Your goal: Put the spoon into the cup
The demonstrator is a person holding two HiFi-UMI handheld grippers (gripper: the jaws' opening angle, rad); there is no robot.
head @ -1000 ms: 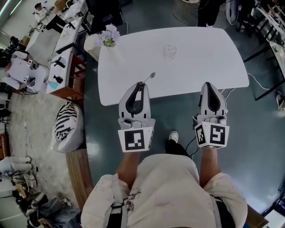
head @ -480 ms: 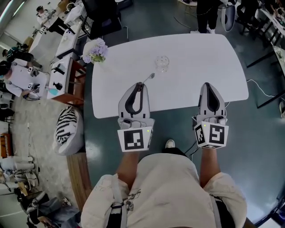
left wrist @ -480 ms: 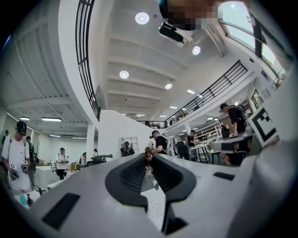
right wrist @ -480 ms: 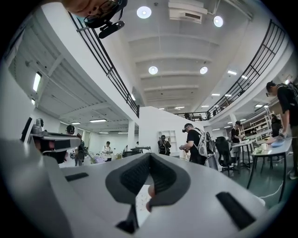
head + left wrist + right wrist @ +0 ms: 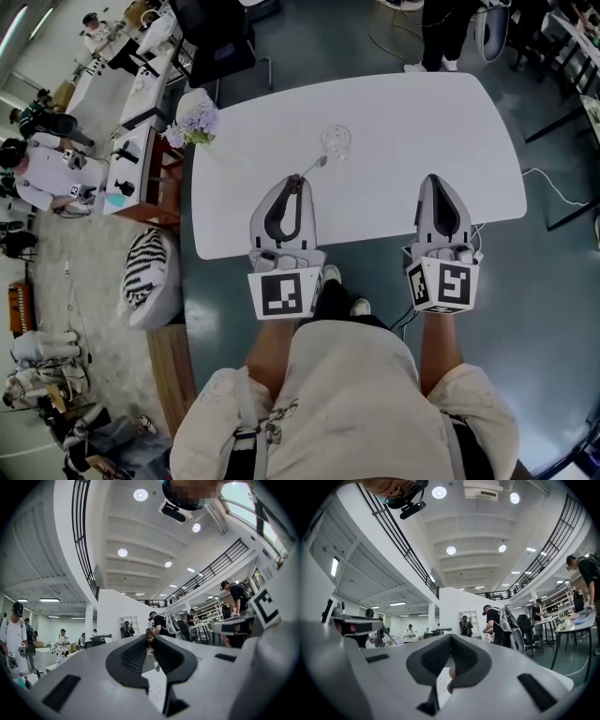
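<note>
In the head view my left gripper [image 5: 298,180] is shut on the handle of a metal spoon [image 5: 315,166], held level over the white table [image 5: 422,122]. The spoon's bowl points up and right toward a clear glass cup [image 5: 336,142], which stands just beyond it on the table. In the left gripper view the jaws meet at the tip of the left gripper [image 5: 150,638], and a piece of the spoon [image 5: 154,662] shows through the gap behind them. My right gripper [image 5: 439,180] is shut with nothing in it, over the table's near edge. Its jaws also meet in the right gripper view [image 5: 450,638].
A bunch of pale purple flowers [image 5: 192,122] stands at the table's far left corner. Left of the table are a wooden bench with white trays [image 5: 131,169] and a striped cushion [image 5: 142,272]. People stand and work at desks in the hall around.
The table and cup have slid down and nearer in the head view as the person walked up. The spoon's bowl now lies just short of the cup. Both grippers keep their grip.
</note>
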